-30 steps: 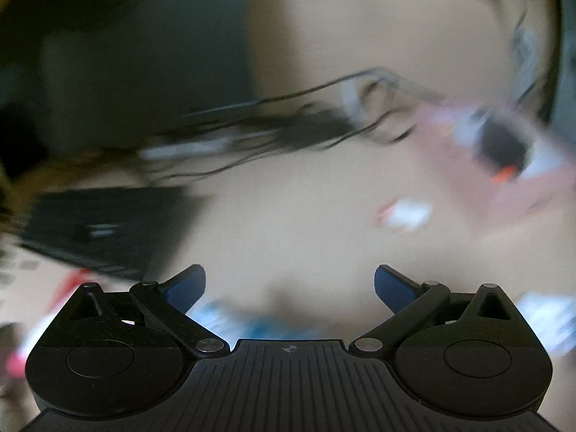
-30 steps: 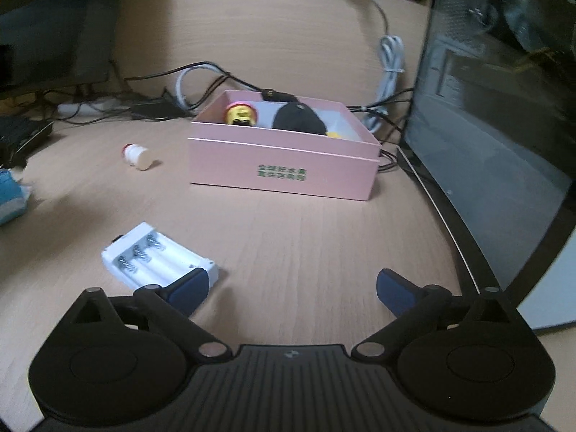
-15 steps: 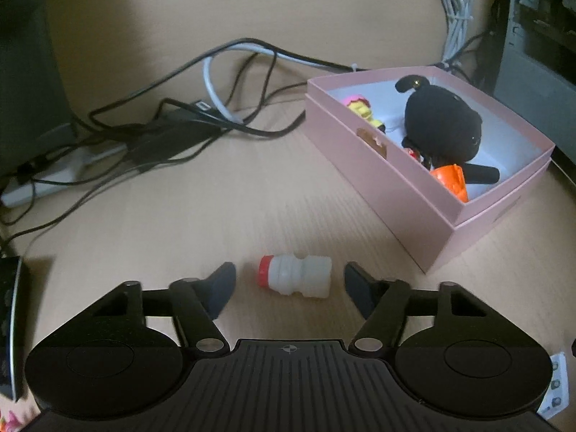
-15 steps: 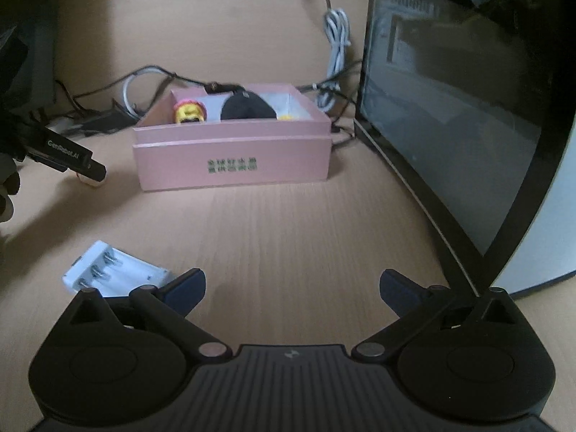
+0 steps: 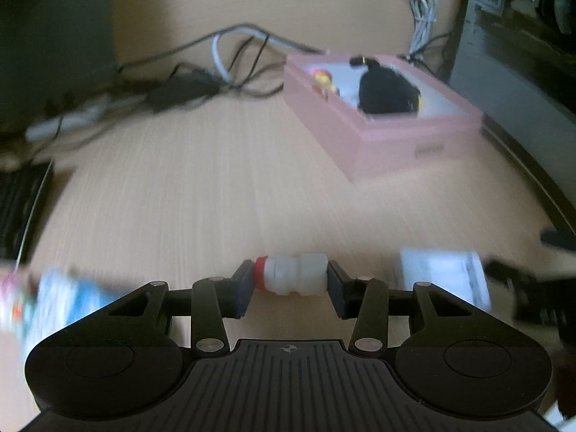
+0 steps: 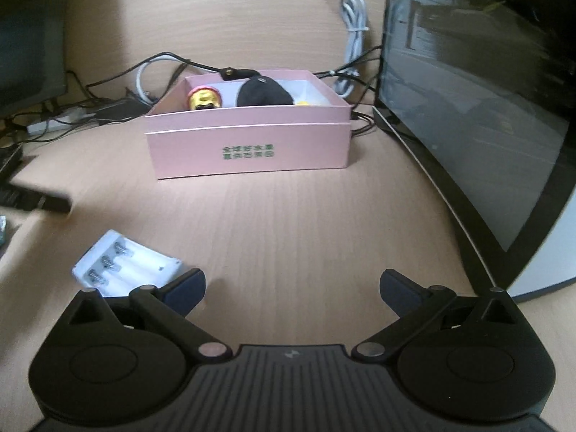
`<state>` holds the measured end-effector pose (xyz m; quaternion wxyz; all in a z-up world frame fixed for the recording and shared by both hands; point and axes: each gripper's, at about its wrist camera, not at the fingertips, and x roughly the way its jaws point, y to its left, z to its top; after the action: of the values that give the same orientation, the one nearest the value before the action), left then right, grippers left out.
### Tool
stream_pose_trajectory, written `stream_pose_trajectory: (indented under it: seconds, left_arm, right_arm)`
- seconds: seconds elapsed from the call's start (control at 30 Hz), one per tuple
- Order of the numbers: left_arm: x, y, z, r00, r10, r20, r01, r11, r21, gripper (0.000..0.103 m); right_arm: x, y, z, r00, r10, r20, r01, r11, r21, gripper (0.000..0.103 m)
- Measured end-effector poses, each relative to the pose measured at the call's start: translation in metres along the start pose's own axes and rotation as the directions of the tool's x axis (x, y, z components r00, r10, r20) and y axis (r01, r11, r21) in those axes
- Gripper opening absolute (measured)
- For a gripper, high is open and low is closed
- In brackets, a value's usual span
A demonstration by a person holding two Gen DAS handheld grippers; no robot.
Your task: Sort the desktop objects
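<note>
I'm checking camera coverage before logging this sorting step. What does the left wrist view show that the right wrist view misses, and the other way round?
Only the left wrist view shows the small white bottle with its red cap, lying sideways with the left claw shut on it, its jaws having just been closing. It also shows a blurred blue and white packet.

Only the right wrist view shows the green print on the pink box, the battery holder's springs, and the open right claw, which holds nothing.

Both show the pink box, the black toy inside it, the white battery holder, the tangled cables and the wooden desk.
</note>
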<state>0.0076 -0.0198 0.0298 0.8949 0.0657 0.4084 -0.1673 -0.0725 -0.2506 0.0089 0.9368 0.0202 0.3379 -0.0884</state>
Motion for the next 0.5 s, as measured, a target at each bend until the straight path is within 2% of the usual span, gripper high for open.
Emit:
stream_pose_trajectory:
  seconds: [0.07,0.13,0.2,0.27,0.4,0.5]
  left_arm:
    - [-0.007,-0.004,-0.015,0.999,0.030,-0.017,-0.030,1.000,-0.009,0.049]
    - [-0.010,-0.007,-0.027,0.996,0.084,-0.040,-0.086,0.996,-0.032,0.051]
    - [-0.013,-0.007,-0.032,0.992,0.114,-0.046,-0.117,0.991,-0.063,0.067]
    - [-0.016,-0.006,-0.033,0.990,0.129,-0.050,-0.133,0.987,-0.092,0.068]
    - [-0.023,-0.008,-0.036,0.989,0.140,-0.038,-0.143,0.984,-0.110,0.075]
    - [-0.023,-0.009,-0.037,0.989,0.141,-0.038,-0.145,0.982,-0.121,0.077]
  right_arm:
    - [-0.005,0.003,0.000,1.000,0.013,0.022,-0.012,1.000,-0.021,0.103]
    - [-0.015,0.010,0.001,0.996,0.063,0.064,-0.059,0.996,-0.059,0.103]
    - [-0.020,0.021,0.003,0.985,0.163,0.047,-0.157,0.980,-0.119,0.103]
    - [-0.018,0.033,0.005,0.977,0.212,0.017,-0.206,0.964,-0.170,0.103]
    - [-0.003,0.047,0.006,0.973,0.223,-0.066,-0.232,0.945,-0.232,0.103]
    - [0.002,0.048,0.005,0.974,0.209,-0.086,-0.224,0.944,-0.241,0.103]
